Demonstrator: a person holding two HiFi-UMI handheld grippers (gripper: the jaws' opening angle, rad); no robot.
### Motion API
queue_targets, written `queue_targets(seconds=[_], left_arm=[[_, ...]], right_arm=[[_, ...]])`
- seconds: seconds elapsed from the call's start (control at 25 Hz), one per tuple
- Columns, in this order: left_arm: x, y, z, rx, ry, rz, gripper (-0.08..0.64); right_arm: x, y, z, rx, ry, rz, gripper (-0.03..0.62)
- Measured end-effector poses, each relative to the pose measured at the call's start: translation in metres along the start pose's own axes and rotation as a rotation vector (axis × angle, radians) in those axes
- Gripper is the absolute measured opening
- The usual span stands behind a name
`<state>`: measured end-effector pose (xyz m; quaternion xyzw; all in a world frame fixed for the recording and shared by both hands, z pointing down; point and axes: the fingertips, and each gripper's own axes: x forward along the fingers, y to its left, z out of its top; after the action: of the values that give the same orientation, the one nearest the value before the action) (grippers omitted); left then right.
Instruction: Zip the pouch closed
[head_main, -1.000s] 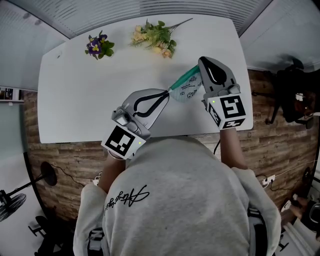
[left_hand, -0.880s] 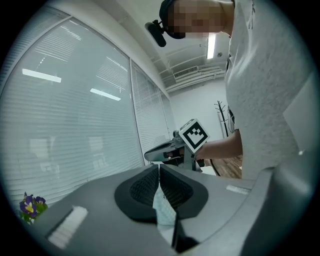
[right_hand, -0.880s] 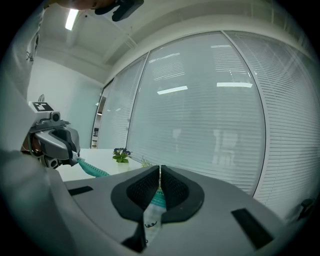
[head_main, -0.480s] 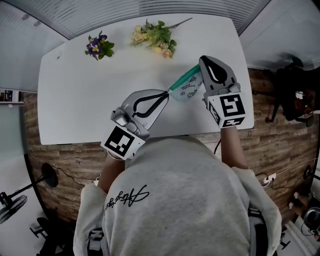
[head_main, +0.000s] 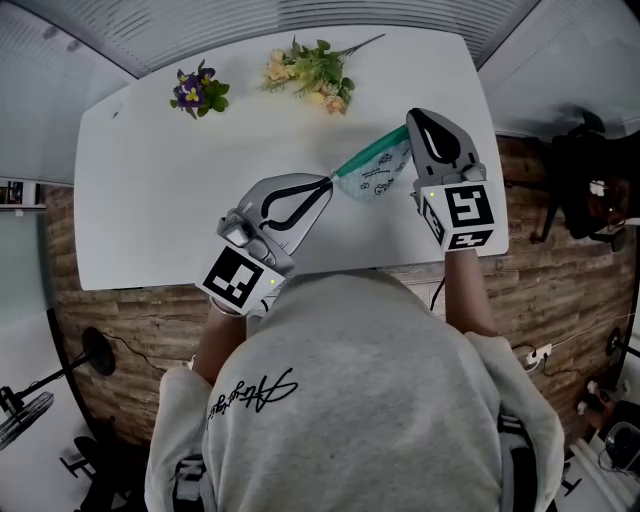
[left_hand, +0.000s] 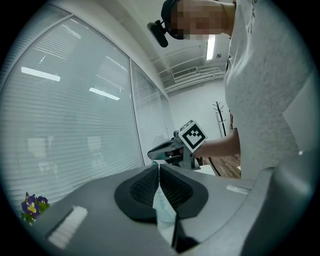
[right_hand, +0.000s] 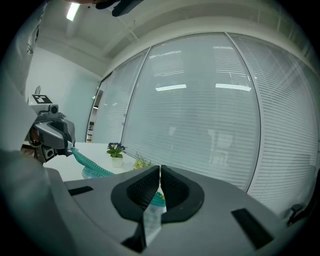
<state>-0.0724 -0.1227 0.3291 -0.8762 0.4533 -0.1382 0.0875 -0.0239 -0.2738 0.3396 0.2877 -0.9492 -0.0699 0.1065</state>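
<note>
Over the white worktop (head_main: 150, 200), in the head view, a green pouch (head_main: 375, 170) is stretched tight between the two claws. The left claw (head_main: 327, 183) pinches the near end of the pouch. The right claw (head_main: 411, 124) pinches the far end, close to the right edge of the worktop. The dark green top edge of the pouch runs in a straight line from one claw to the other. I cannot tell if the bottom of the pouch touches the worktop. At the far side of the worktop lie some purple flowers (head_main: 198, 93) and some yellow flowers (head_main: 310, 75), well apart from the pouch.

In the left gripper view, the two black pads are pressed together on a thin, pale green bit of the pouch. The right claw shows just past them.

In the right gripper view, the pads are also pressed together, with a bit of the pouch caught between them. The green edge goes off to the left claw.
</note>
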Motion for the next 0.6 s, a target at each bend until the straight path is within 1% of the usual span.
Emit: queue_targets(seconds=[0.16, 0.36, 0.6], left_arm=[[-0.003, -0.001, -0.004, -0.003, 0.006, -0.005, 0.008], [-0.009, 0.002, -0.004, 0.0, -0.008, -0.004, 0.008], [-0.016, 0.003, -0.007, -0.013, -0.011, -0.007, 0.008]], right_arm=[[-0.001, 0.002, -0.002, -0.002, 0.005, -0.009, 0.012], [-0.003, 0.001, -0.001, -0.008, 0.007, -0.031, 0.012], [-0.007, 0.002, 0.0, -0.007, 0.005, -0.048, 0.014]])
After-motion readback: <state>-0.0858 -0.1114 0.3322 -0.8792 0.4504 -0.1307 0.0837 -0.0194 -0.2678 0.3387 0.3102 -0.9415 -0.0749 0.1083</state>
